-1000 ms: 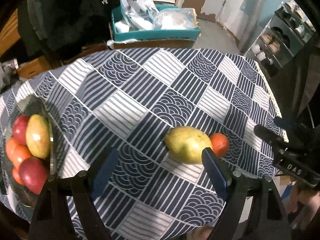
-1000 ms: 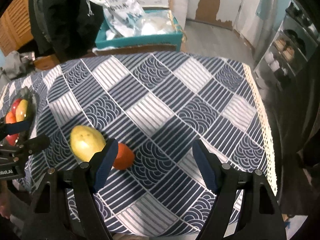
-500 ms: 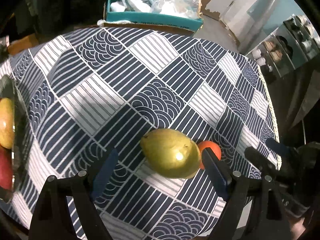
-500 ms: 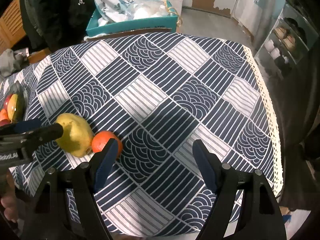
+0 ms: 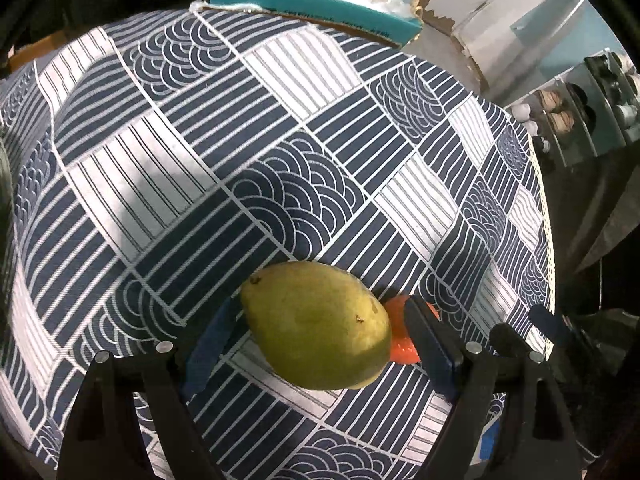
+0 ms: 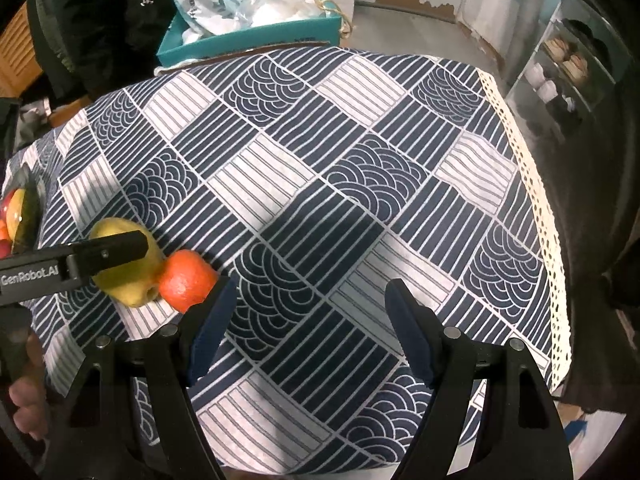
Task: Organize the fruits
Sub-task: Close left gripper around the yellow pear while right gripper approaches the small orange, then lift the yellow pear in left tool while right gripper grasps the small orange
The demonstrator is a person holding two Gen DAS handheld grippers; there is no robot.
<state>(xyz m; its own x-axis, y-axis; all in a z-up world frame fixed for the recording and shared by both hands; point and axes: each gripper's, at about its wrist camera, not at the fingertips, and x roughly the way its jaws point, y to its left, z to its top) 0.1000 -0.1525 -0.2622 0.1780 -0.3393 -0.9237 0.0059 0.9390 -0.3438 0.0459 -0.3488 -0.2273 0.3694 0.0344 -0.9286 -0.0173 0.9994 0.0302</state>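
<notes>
Left tongs (image 5: 316, 338): we had them spread astride the mango (image 5: 316, 324), not yet pinching.
Right tongs (image 6: 308, 320): spread, empty.
Risk: we judged the far finger could knock the touching orange (image 6: 186, 280) rolling across the table (image 6: 360, 184).

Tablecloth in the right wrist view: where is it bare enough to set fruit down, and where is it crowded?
Bare: the tablecloth from the teal box at the far edge to the lace trim, including between the right gripper jaws. Crowded: near left, where mango touches orange under the left gripper, beside the fruit bowl.
</notes>
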